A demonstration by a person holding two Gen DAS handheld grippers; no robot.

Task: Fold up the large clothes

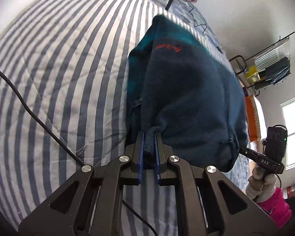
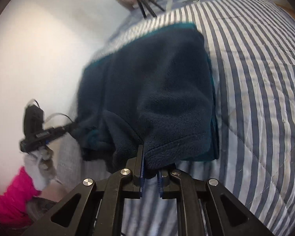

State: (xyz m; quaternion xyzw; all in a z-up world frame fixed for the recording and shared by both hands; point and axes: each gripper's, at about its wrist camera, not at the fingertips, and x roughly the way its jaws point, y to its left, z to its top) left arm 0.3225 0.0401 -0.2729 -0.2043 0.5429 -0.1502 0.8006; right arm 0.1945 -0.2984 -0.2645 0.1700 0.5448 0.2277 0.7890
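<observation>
the far end of the fleece (image 1: 186,90) is blurred in both views, and its red stitching (image 1: 168,48) is too smeared to read. the fleece hides the bed's middle, and each claw's body is cut off at 6 o'clock. in the left wrist view the left claw (image 1: 149,147) is clenched almost fully, a rolled bit of dark blue hem squeezed between its blue pads (image 1: 141,153). the right claw (image 1: 245,152) shows at 4 o'clock, gripping the hem's other corner, held by a gloved hand (image 1: 258,182) in a pink sleeve (image 1: 275,206). in the right wrist view the right claw (image 2: 150,169) is grasping the hem edge, its left finger (image 2: 140,157) pressed against the cloth. the fleece hangs between the claws, its far part lying on the striped bed (image 1: 59,78). a black cable (image 1: 29,108) crosses the bed at 9 o'clock.
</observation>
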